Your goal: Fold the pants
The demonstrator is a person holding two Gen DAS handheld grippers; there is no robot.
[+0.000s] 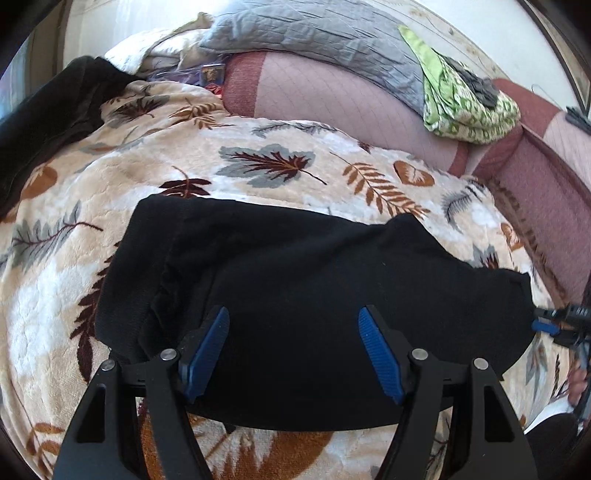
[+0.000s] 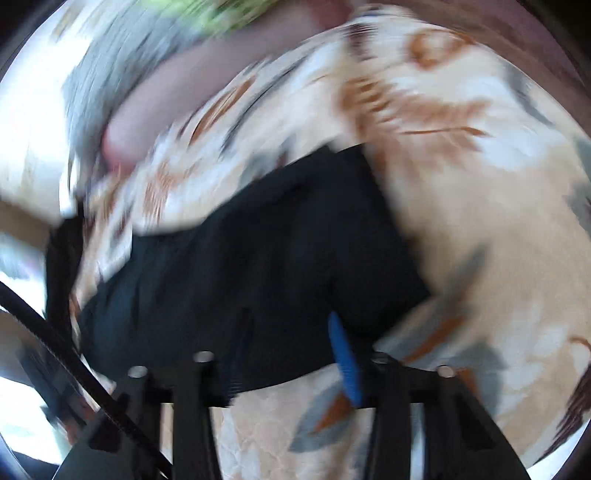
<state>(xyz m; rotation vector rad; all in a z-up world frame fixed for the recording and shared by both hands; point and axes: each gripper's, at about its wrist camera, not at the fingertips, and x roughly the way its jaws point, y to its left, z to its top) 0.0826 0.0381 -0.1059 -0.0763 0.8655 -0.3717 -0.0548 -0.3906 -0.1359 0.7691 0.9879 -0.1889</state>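
Pants (image 1: 295,295) flat on blanket (image 1: 277,162); left tool (image 1: 293,347) agape, empty; right tool (image 2: 291,350) blurred, grip unclear.

— What sort of room is this?

— A bedroom, by the look of it. A bed takes up most of the left wrist view, covered with a cream fleece blanket (image 1: 295,147) printed with brown, rust and grey leaves.

— And behind it?

— A long pinkish bolster (image 1: 332,103) with darker red bands lies along the far side, a grey quilted pillow (image 1: 314,33) resting on top. A crumpled green patterned cloth (image 1: 465,107) sits at the pillow's right end.

— The light?

— Bright daylight, washing out the pale wall (image 1: 461,29) and the top left. The right wrist view is too blurred to add more.
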